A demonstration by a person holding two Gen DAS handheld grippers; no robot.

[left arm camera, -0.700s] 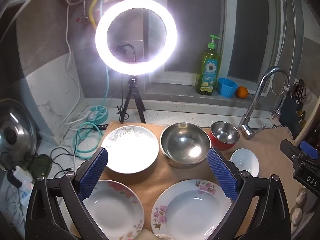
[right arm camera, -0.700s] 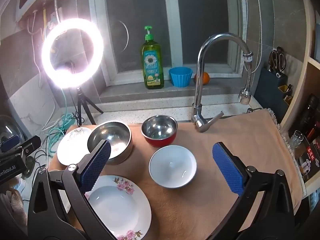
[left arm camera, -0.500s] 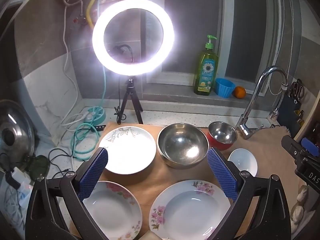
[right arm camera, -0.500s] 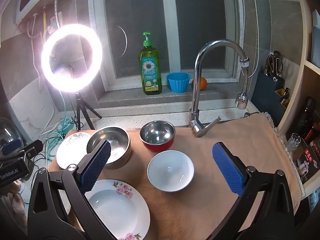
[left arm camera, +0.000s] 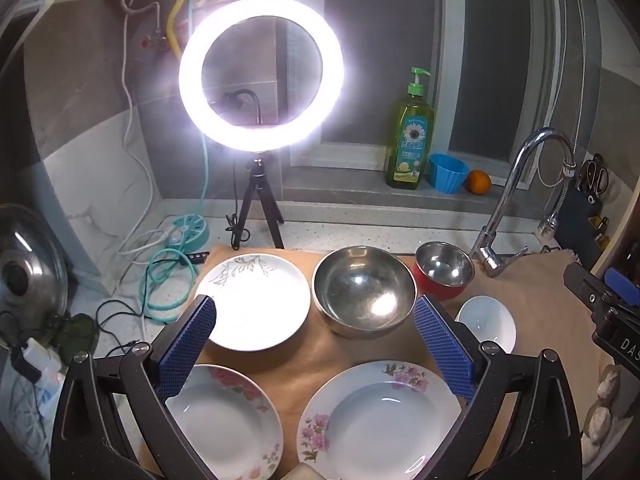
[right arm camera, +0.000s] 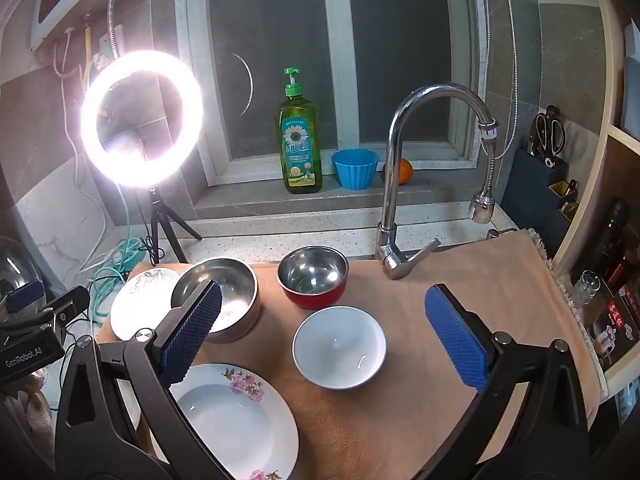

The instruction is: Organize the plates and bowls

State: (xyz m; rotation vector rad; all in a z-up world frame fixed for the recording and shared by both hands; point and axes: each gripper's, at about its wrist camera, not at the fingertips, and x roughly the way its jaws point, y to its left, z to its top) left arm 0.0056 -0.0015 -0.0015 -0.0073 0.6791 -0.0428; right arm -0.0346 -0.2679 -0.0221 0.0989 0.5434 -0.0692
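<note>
Both cameras have pulled back and up a touch since the earlier frames, so the dishes sit lower in each view; nothing on the cloth has shifted. Left hand-held gripper (left arm camera: 316, 344) hovers with its blue pads spread wide and nothing between them. Right hand-held gripper (right arm camera: 324, 336) hangs likewise, pads well apart and empty.

On the tan cloth covering the tabletop (left arm camera: 532, 304), from the left camera: a white plate with a grey leaf sprig (left arm camera: 256, 300) at 11 o'clock of the gripper, a large stainless steel bowl (left arm camera: 364, 290) just beside it at 12 o'clock, and a small red bowl with a steel lining (left arm camera: 444, 274) close beside that at 1 o'clock. A small white porcelain bowl (left arm camera: 490, 322) sits at 3 o'clock, partly behind the right finger. Two white deep plates with pink flowers lie nearest: one (left arm camera: 228, 424) at 7 o'clock, the other (left arm camera: 380, 416) at 5 o'clock, apart from each other.

Behind, a glowing ring light on a tripod (left arm camera: 262, 76), a green dish-soap bottle (left arm camera: 412, 136), a blue ribbed cup (left arm camera: 448, 172), an orange (left arm camera: 479, 182) and a chrome tap (left arm camera: 516, 196).
</note>
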